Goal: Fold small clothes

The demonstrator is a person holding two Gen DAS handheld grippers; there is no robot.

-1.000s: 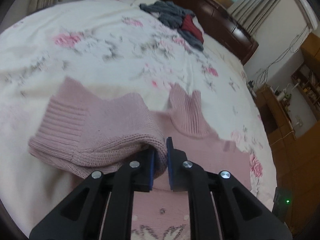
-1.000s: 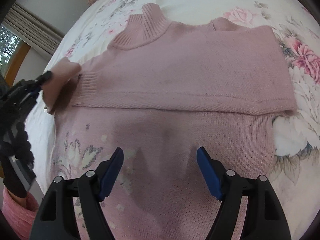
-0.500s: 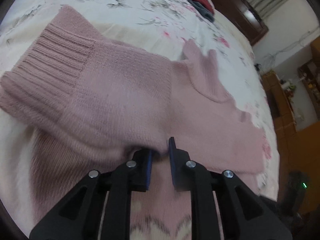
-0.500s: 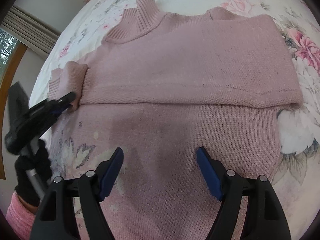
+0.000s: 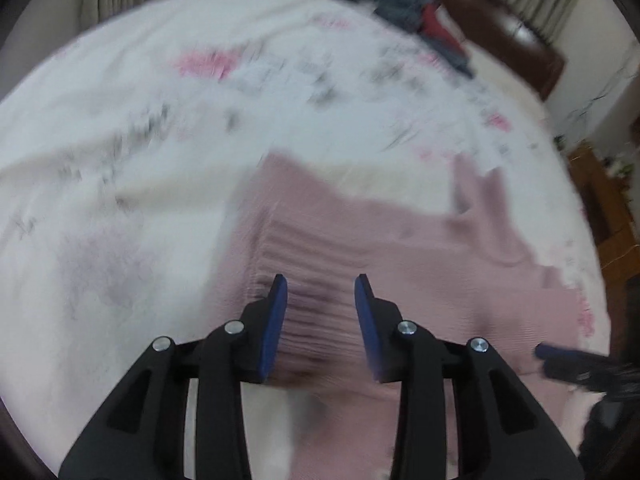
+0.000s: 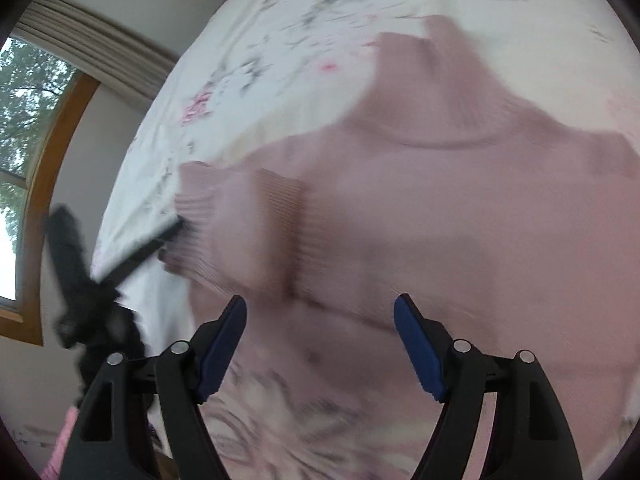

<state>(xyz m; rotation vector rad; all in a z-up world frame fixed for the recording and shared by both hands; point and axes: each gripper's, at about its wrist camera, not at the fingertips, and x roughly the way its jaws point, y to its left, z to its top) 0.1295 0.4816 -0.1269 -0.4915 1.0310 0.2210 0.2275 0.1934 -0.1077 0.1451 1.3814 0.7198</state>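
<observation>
- Pink knit sweater lies flat on the floral bedspread, one sleeve folded across its chest; both views are motion-blurred.
- Nearest the sweater's hem, the right gripper hangs over the patterned front, blue pads spread wide, nothing between them.
- At the sweater's ribbed cuff, the left gripper stands parted, pads either side of the ribbing without pinching it.
- Beyond the cuff, the turtleneck collar points away.
- Far past the sweater, a heap of grey and red clothes sits by the dark headboard.
</observation>
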